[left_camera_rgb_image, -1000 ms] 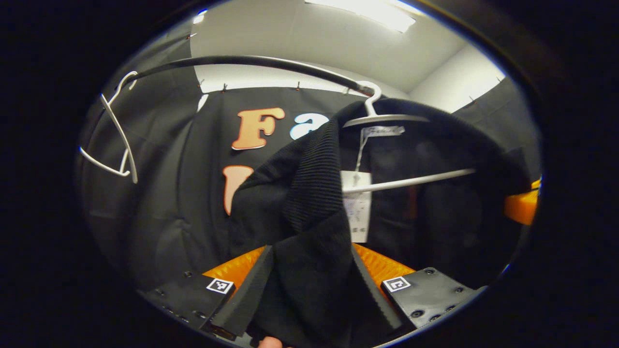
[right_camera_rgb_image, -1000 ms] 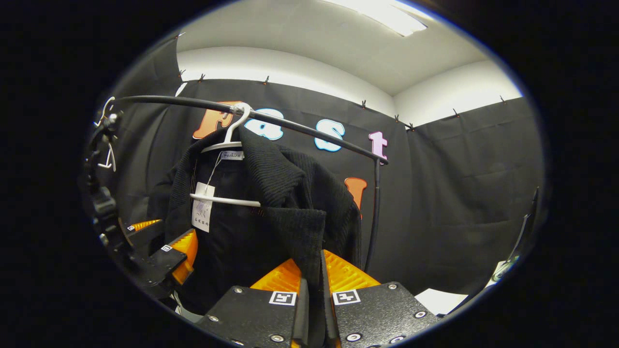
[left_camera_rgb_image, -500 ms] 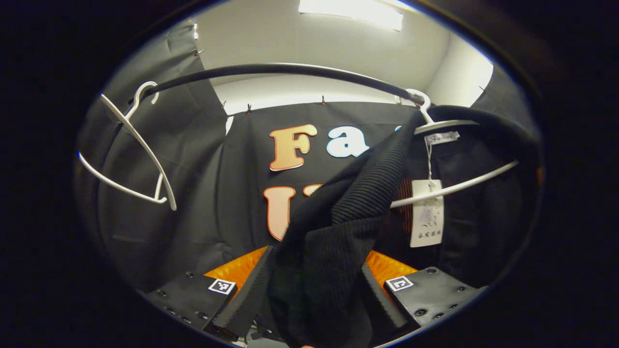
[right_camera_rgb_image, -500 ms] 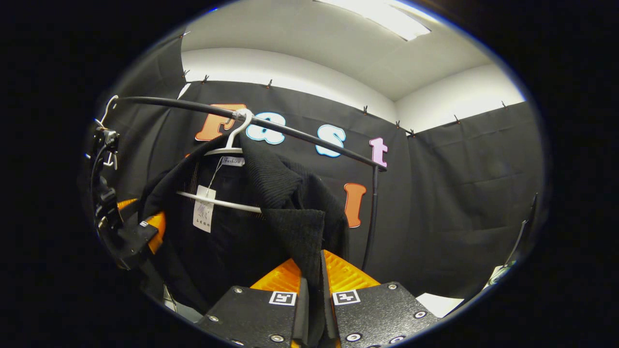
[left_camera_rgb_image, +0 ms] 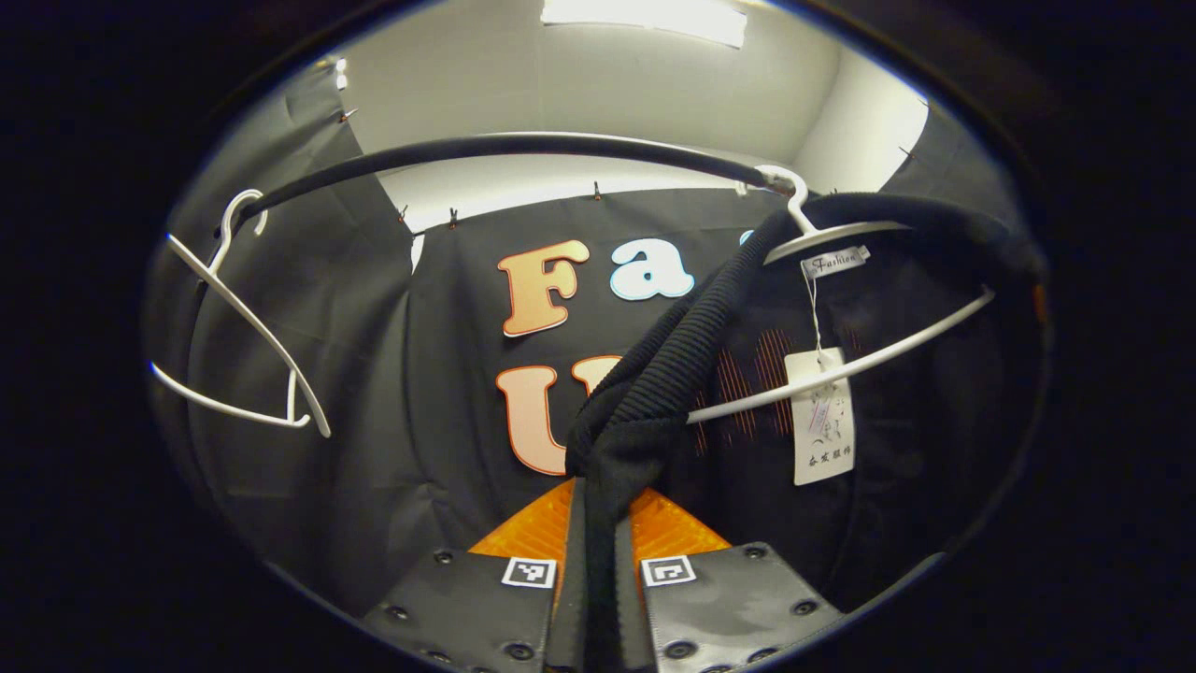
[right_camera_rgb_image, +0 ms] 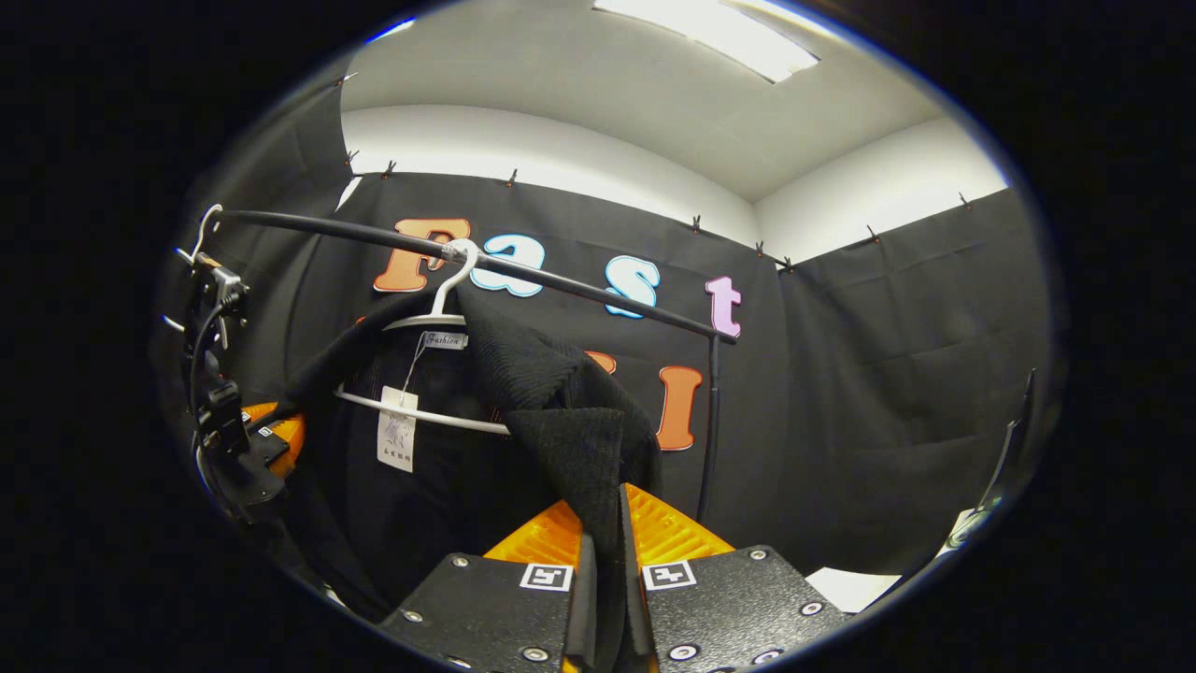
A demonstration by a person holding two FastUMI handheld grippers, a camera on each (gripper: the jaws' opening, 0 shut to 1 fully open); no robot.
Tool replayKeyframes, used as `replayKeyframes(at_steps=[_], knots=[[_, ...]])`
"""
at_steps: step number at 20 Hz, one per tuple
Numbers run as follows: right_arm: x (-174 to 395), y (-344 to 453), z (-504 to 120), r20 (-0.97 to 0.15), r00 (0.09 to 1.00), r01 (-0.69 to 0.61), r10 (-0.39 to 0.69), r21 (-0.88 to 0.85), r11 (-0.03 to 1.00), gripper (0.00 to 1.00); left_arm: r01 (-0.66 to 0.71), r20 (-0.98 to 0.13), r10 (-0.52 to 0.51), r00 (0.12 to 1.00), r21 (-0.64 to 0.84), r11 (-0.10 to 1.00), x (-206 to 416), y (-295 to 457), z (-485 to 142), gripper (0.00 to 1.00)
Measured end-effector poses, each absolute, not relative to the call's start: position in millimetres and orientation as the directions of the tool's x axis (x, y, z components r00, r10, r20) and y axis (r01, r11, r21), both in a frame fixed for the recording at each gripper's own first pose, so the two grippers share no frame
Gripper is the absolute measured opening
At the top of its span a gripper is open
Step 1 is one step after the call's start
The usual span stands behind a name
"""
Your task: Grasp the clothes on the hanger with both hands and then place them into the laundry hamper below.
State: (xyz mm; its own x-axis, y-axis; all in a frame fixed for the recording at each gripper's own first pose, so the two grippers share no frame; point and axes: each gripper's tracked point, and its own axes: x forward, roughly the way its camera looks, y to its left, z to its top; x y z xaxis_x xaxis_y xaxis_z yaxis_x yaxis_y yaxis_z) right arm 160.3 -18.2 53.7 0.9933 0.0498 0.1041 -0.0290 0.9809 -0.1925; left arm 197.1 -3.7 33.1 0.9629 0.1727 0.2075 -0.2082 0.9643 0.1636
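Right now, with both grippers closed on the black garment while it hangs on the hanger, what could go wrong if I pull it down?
1. The black garment is still draped over the white hanger, which hooks on the rail. A straight downward pull may drag the hanger or unhook it.
2. The left gripper pinches only a bunched edge; the cloth might slip out.
3. The right gripper also holds just a thin fold, so uneven pulling could stretch the knit.

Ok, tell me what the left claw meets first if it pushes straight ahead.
Left claw is shut on the black garment, which rises ahead; beyond it, probably the white hanger's crossbar, though depth is unclear.
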Motion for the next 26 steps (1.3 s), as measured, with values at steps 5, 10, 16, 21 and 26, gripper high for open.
replayKeyframes(at_steps=[5, 10, 16, 21, 26], knots=[[161, -21, 65, 0.131, 0.990, -0.017, 0.043, -0.197, 0.980, 0.18, -0.148, 0.203, 0.123, 0.971, 0.113, 0.983, 188, 4, 41, 0.12], [160, -35, 79, 0.171, 0.985, 0.008, 0.029, -0.215, 0.977, 0.06, -0.126, 0.232, 0.091, 0.969, 0.143, 0.982, 186, 16, 56, 0.11], [163, -45, 102, 0.222, 0.975, 0.033, 0.015, -0.207, 0.978, 0.05, -0.147, 0.250, 0.101, 0.963, 0.173, 0.974, 184, 34, 75, 0.11], [177, -61, 129, 0.249, 0.967, 0.002, 0.043, -0.176, 0.984, 0.04, -0.090, 0.224, 0.057, 0.973, 0.139, 0.986, 210, 43, 81, 0.11], [197, -72, 152, 0.265, 0.961, -0.031, 0.076, -0.169, 0.985, 0.04, -0.133, 0.330, 0.081, 0.941, 0.138, 0.981, 219, 61, 116, 0.11]])
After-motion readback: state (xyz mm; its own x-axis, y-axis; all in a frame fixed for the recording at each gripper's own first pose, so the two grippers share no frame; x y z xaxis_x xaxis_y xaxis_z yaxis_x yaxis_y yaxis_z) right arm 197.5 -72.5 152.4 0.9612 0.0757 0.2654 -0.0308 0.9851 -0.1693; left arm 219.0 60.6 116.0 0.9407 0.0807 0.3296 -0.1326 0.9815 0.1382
